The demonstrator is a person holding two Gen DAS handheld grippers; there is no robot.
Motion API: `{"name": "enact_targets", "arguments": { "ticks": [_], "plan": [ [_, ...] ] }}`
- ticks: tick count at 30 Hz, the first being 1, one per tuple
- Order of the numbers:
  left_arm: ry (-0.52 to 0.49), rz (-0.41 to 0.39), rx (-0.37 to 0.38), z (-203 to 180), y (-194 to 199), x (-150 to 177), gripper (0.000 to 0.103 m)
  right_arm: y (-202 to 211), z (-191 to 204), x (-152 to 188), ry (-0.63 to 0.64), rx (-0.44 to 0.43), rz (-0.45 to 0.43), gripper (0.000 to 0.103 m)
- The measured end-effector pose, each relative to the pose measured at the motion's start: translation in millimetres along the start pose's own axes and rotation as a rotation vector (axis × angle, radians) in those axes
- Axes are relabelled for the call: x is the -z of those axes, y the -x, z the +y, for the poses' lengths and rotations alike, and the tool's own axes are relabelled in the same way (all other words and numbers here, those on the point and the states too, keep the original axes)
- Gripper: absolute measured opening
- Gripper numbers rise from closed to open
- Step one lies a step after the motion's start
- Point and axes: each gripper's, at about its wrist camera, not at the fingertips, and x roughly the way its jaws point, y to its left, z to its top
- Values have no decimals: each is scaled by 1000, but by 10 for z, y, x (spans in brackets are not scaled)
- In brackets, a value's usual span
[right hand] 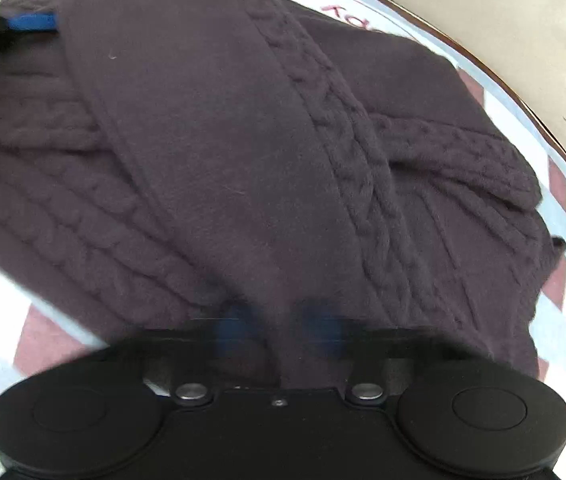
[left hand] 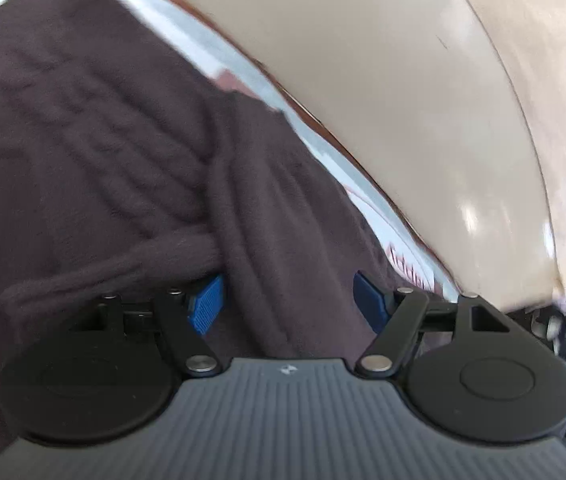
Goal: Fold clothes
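Note:
A dark purple cable-knit sweater (left hand: 95, 152) lies on a checked cloth and fills most of both views (right hand: 211, 152). My left gripper (left hand: 287, 304) is open, its blue pads (left hand: 207, 304) set on either side of a thick fold of the knit. My right gripper (right hand: 279, 332) has its blurred blue pads (right hand: 235, 332) close together around a fold of the sweater, which rises up from between them. The left gripper's blue pad also shows in the right wrist view (right hand: 31, 22) at the far top left, at the sweater's far edge.
The table is covered by a pink, white and pale blue checked cloth (right hand: 563, 280) with printed lettering. The table's brown edge (right hand: 523, 108) curves along the right. Beyond it is beige floor (left hand: 403, 80).

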Motion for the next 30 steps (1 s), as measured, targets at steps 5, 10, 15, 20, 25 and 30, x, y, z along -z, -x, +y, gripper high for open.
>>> {"name": "enact_targets", "arguments": {
  "ticks": [5,10,15,20,25,30],
  "plan": [
    [-222,-48,-88,-299,166,117,16,393,-239,180,-41,-116,-99,7],
    [-338,36,-255,-333,159,217,22,263,-552,221,-231,-200,-45,24],
    [-452,-54,-113,-665,657,592,57,602,-1375,623,-718,-233,-270,59],
    [-652,34,131,-1431,704,1058,53,573,-2105,1709,-1131,-471,-538,60],
    [-809,219,194,-1997,388,1566,38,-48,-2131,2417,-1306,-648,-511,60],
    [-869,325,160,-2156,18,1943,38,-381,-1973,2557,-1294,-689,-506,60]
  ]
}}
